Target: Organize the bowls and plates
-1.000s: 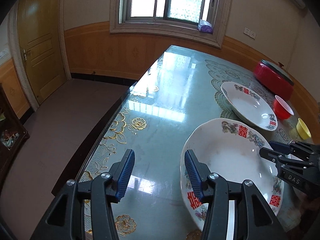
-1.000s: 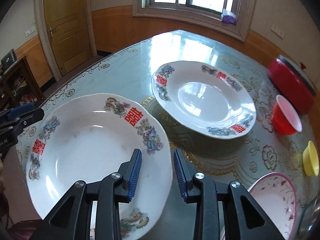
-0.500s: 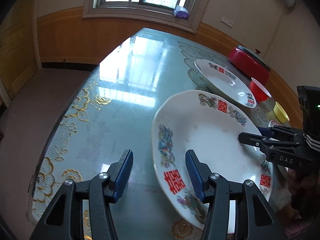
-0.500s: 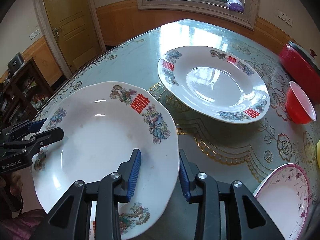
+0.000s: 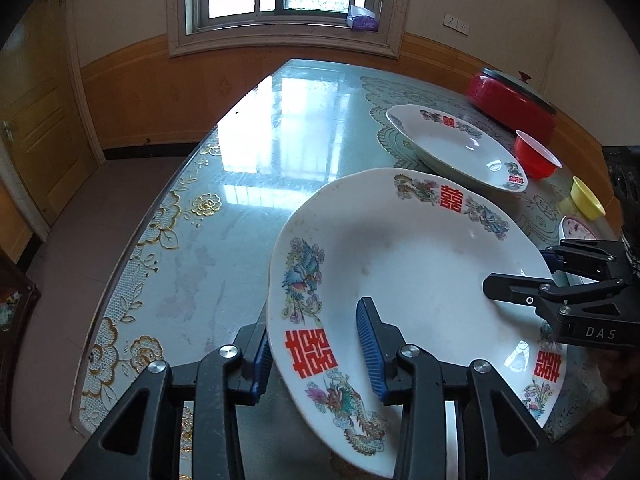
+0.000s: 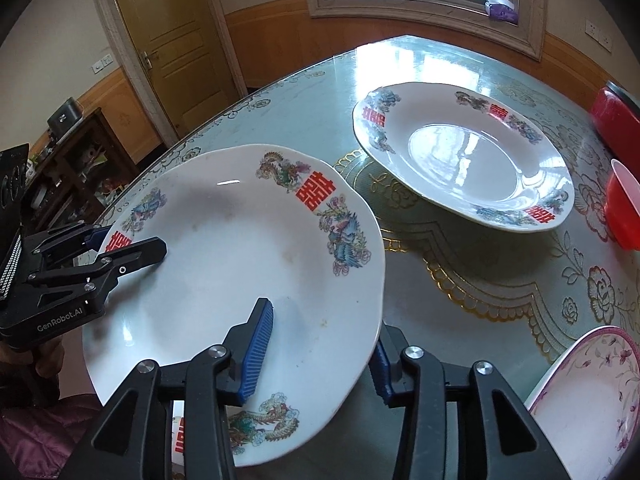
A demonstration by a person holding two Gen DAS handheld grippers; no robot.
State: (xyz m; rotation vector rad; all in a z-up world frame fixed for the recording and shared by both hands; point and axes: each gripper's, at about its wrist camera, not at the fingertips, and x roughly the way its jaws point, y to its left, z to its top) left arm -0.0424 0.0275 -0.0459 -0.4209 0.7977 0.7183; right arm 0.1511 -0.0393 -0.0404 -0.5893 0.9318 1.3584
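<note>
A large white plate point(image 5: 420, 264) with red characters and dragon patterns lies at the near edge of the glass-topped table point(image 5: 280, 140). My left gripper point(image 5: 312, 320) straddles its left rim, one finger over the plate's face and the other behind the rim. Its jaws are closing, and the pads show a gap to the plate. My right gripper point(image 6: 322, 324) straddles the opposite rim of the same plate point(image 6: 240, 248); its jaws are opening. Each gripper shows in the other's view: the left gripper point(image 6: 124, 240) and the right gripper point(image 5: 516, 270). A second matching plate point(image 6: 464, 152) sits farther back.
A red lidded pot point(image 5: 512, 100), a red bowl point(image 5: 536, 156) and a yellow bowl point(image 5: 586, 202) stand along the right side. A pink-flowered bowl point(image 6: 588, 396) sits near my right gripper. The table's left edge drops to the floor; a dark cabinet point(image 6: 76, 164) stands beyond.
My left gripper has slid rightwards until the plate's rim lies between its fingers, and its jaws have narrowed. The right gripper has sunk a little and its jaws have widened.
</note>
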